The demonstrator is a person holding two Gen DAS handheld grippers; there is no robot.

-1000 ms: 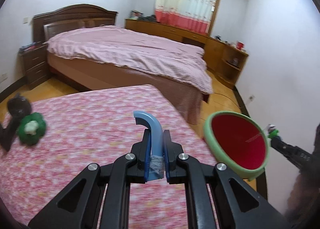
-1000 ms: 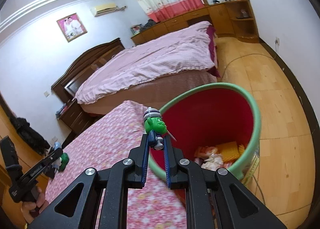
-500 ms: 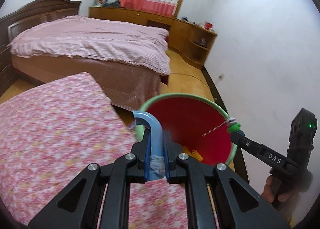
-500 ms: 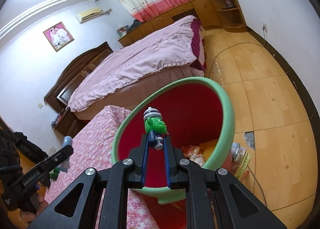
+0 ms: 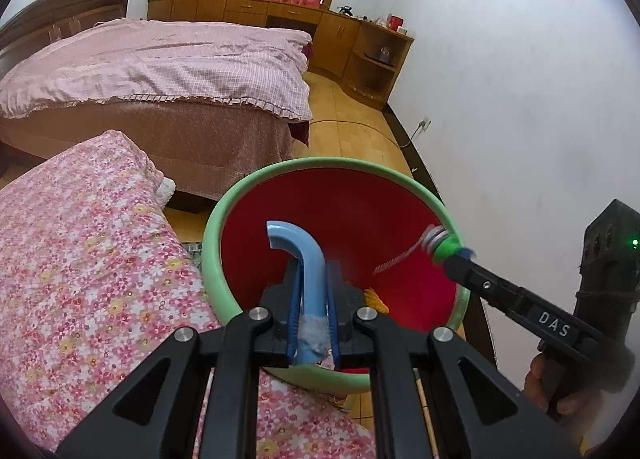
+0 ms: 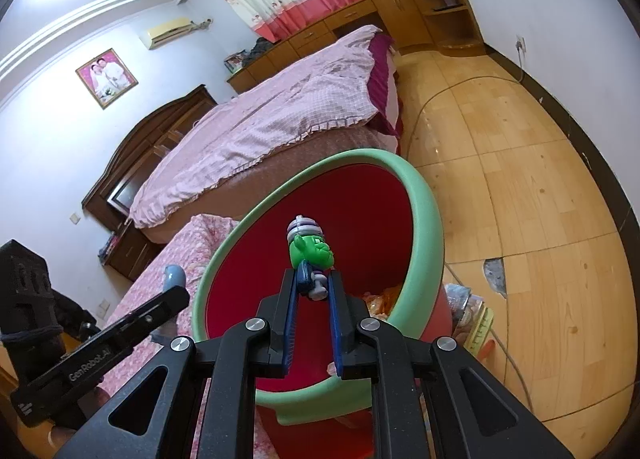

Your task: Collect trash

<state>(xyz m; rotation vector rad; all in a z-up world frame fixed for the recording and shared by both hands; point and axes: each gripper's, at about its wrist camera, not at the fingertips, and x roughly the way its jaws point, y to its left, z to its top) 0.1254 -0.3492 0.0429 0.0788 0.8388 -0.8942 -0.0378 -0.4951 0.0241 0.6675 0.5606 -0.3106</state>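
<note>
Our left tongs (image 5: 313,299) clamp one curved blue plastic piece (image 5: 298,255), our right tongs (image 6: 314,291) one green toy figure (image 6: 310,251), both over the one bin (image 6: 428,211); only the right view shows two packets (image 6: 468,307) beside it.

- We see a bin (image 5: 212,227) with a mint-green rim and a red inside.
- Our left tool (image 5: 313,311) is black with blue pads, clamped on a light-blue curved piece (image 5: 298,243).
- Our right tool (image 6: 312,291) pinches a green figure (image 6: 310,251) with a striped lilac cap.
- The bedspread (image 5: 80,259) is pink, patterned with small flowers.
- The far bed (image 5: 160,67) has pink checked covers.
</note>
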